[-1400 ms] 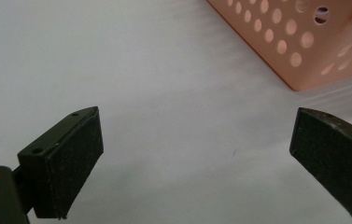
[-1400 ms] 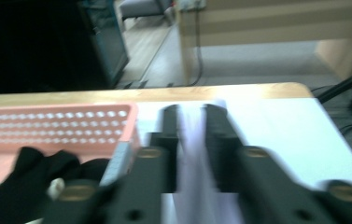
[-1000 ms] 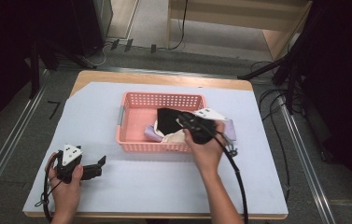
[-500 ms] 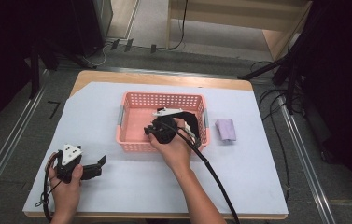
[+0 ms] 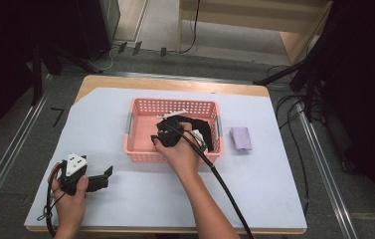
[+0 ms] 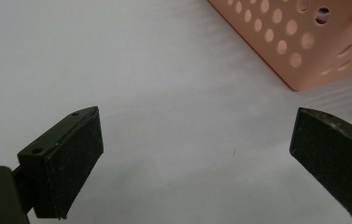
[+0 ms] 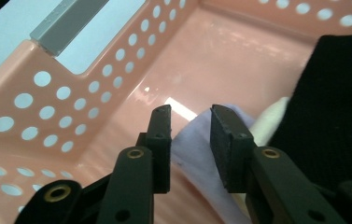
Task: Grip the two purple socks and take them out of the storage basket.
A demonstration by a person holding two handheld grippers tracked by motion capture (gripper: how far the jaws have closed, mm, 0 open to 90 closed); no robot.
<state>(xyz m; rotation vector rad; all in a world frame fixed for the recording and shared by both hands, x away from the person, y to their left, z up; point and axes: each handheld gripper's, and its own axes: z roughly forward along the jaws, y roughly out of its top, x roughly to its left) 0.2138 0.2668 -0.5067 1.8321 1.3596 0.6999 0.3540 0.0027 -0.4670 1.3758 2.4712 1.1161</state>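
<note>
Pale lilac folded cloth (image 7: 194, 144), soft and light, lay in the pink perforated plastic basket (image 7: 47, 100) between the right gripper (image 7: 190, 116)'s just-opened, unclenched jaws; its raised fold was judged the best hold.

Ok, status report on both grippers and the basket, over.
Right gripper in pink perforated plastic basket, jaws just opening around lavender cloth. Left gripper open, resting on table. Black cloth crowds alongside.

right tongs (image 5: 161, 135) in pink basket (image 5: 138, 149) | lilac cloth (image 5: 240, 138) beside basket
</note>
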